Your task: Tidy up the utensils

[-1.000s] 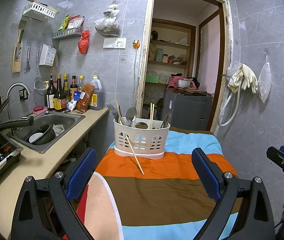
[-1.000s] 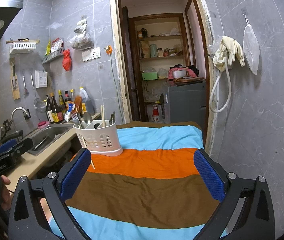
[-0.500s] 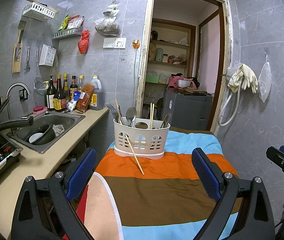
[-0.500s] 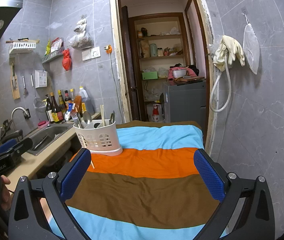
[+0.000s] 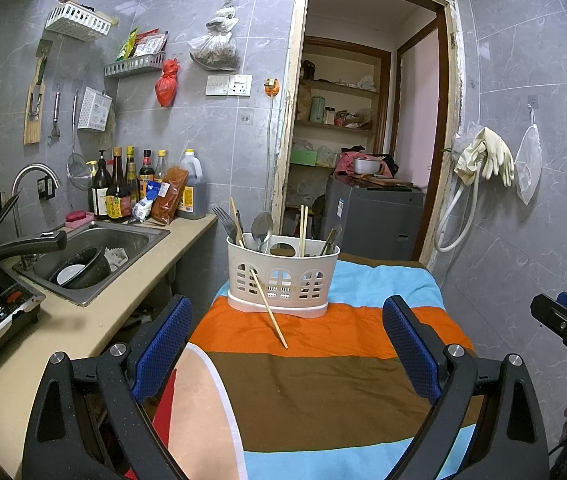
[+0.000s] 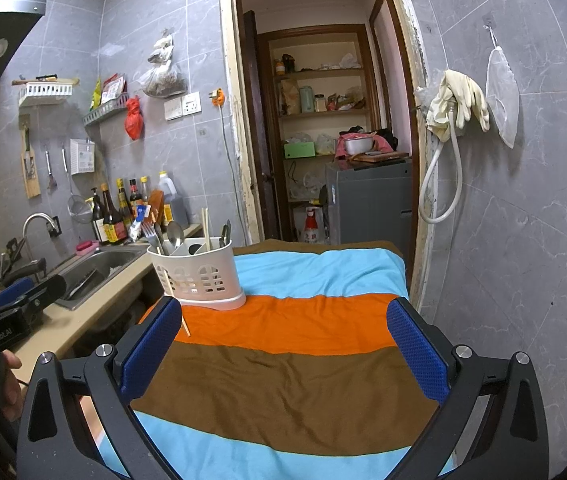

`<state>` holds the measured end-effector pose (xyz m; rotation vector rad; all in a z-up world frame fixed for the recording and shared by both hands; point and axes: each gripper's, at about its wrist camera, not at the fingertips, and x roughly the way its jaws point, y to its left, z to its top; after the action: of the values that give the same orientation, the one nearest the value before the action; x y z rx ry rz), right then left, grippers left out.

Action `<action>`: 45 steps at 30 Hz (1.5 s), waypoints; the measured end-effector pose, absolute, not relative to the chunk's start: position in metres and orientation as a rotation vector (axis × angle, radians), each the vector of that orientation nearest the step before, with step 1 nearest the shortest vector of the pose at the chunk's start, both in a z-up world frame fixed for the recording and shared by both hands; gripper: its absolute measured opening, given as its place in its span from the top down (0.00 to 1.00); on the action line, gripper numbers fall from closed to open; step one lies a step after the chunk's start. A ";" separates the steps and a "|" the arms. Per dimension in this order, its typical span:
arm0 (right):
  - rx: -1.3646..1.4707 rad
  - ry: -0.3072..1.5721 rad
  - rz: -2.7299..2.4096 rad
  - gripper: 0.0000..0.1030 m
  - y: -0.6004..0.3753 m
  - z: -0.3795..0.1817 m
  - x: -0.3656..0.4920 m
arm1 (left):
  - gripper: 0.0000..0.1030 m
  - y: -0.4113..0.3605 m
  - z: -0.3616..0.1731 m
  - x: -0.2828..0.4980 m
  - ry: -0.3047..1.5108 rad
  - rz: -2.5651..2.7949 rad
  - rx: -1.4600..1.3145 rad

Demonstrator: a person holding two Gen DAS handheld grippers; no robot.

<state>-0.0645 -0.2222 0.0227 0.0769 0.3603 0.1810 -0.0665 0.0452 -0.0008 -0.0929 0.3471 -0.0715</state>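
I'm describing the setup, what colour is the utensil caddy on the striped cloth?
The utensil caddy is white or off-white plastic with arched cut-outs, shown best in the left wrist view.

The utensil caddy (image 5: 282, 280) is matt white perforated plastic. A fork (image 5: 222, 218) and spoon (image 5: 262, 226) in it are shiny metal; the chopstick (image 5: 269, 307) leaning on it is pale wood. The striped cloth (image 5: 323, 380) is soft, matt fabric. The sink (image 5: 139, 240) is brushed steel, the wall tiles (image 5: 523, 60) glossy grey.
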 end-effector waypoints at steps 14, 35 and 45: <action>0.073 0.366 0.181 0.00 -0.220 0.019 -0.065 | 0.09 0.044 -0.011 -0.067 0.358 -0.067 -0.109; 0.068 0.383 0.183 0.00 -0.218 0.005 -0.065 | 0.09 0.040 -0.016 -0.061 0.381 -0.055 -0.113; 0.070 0.402 0.187 0.00 -0.225 0.002 -0.061 | 0.09 0.035 -0.018 -0.056 0.399 -0.048 -0.100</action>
<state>-0.0608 -0.2255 0.0019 0.0698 0.4017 0.1869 -0.0563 0.0355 -0.0180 -0.1004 0.3991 -0.0484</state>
